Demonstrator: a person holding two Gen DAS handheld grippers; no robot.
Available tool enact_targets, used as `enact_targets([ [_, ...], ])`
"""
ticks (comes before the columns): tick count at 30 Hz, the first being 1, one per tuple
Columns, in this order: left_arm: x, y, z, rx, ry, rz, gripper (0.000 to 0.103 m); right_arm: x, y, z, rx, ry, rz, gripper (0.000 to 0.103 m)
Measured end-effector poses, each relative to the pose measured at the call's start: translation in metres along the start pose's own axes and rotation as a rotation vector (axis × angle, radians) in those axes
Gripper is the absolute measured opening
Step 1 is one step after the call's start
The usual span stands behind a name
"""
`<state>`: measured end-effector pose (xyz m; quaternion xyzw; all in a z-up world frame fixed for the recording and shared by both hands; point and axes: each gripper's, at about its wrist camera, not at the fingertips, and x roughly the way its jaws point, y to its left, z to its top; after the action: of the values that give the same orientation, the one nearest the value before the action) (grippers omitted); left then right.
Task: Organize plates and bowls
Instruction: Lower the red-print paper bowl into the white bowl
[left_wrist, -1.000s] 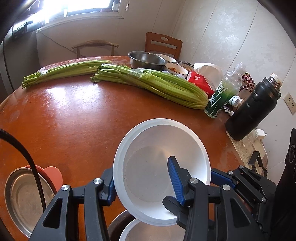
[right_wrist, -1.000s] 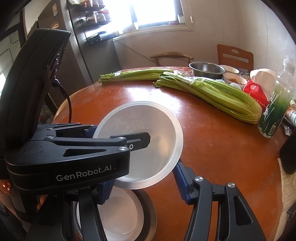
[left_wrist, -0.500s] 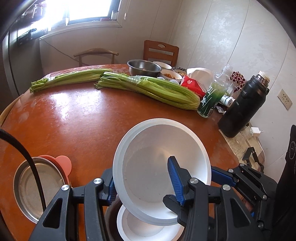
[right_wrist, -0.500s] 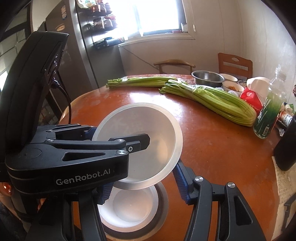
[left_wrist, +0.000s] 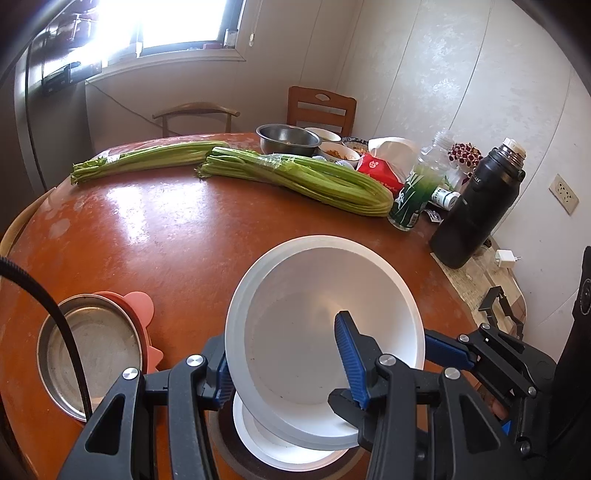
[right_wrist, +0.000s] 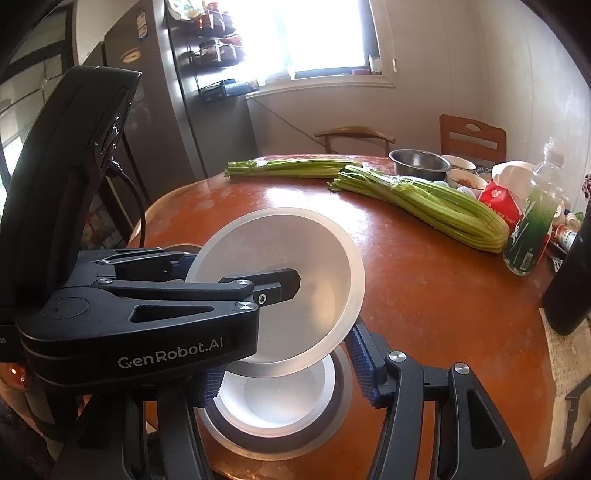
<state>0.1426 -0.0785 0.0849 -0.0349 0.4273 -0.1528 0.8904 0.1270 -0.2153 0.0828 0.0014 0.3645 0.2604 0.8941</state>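
- The left tongs (left_wrist: 284, 360) are clamped on the white bowl (left_wrist: 325, 332): one blue pad sits inside it, the other outside its left wall.
- The right tongs (right_wrist: 288, 363) are clamped on the same bowl's lower rim, which sits between their blue pads.
- The bowl hangs tilted and empty, above the bench (left_wrist: 177, 240).
- Directly below it, a second white bowl (right_wrist: 273, 398) sits empty inside a steel bowl (right_wrist: 340, 417) near the bench's near edge.
- A steel dish (left_wrist: 92, 354) in a pink holder stands empty to the left.
- At the far side: one steel basin (left_wrist: 288, 138), small dishes with food, two celery bunches (left_wrist: 295, 179), one green bottle (left_wrist: 417, 192), one black flask (left_wrist: 476, 206).
- The middle of the bench lies open.
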Motion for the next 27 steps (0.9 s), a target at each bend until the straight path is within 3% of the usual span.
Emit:
enact_targets([
  [27,-0.017,-0.006,-0.037,-0.006,-0.005,0.017,0.048,-0.013,0.022,-0.029,-0.025,0.01,0.012,0.061],
])
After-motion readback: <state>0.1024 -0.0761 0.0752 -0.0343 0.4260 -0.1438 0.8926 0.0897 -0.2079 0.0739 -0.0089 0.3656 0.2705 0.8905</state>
